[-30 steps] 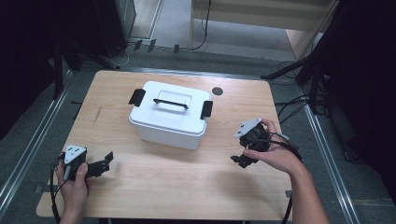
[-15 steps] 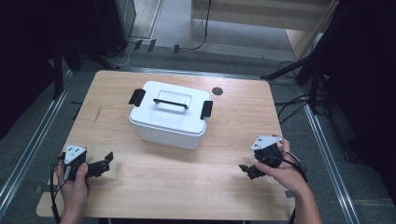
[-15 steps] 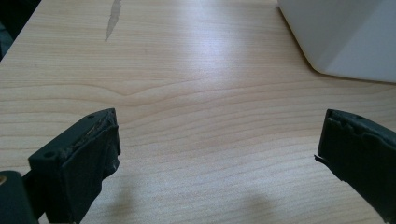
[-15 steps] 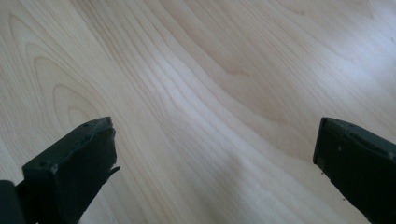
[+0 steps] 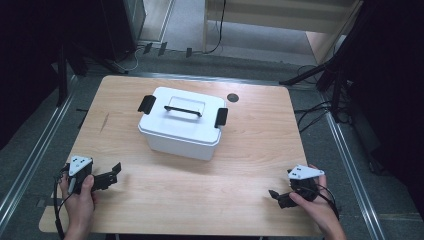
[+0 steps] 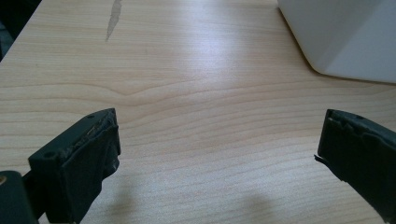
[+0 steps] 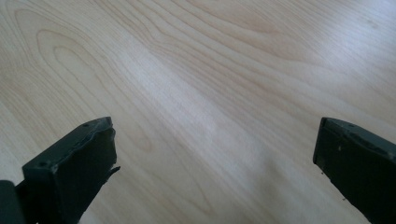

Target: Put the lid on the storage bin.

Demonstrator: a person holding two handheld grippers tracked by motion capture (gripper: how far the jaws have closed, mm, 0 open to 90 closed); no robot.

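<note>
Left gripper view catches the white box (image 6: 345, 37); right gripper view, bare table (image 7: 210, 70)

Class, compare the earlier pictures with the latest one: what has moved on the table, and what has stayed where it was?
The right gripper drew back from beside the white box toward the table's near right corner, its jaws open and empty. Nothing was gripped or released. The left gripper, open at the near left, and the box with its lid on stayed in place.

A white box (image 5: 180, 125) with black latches and a black handle is seen on a pale wood-grain table (image 5: 260, 145). Black jaws and grey plates are shown on both grippers.
</note>
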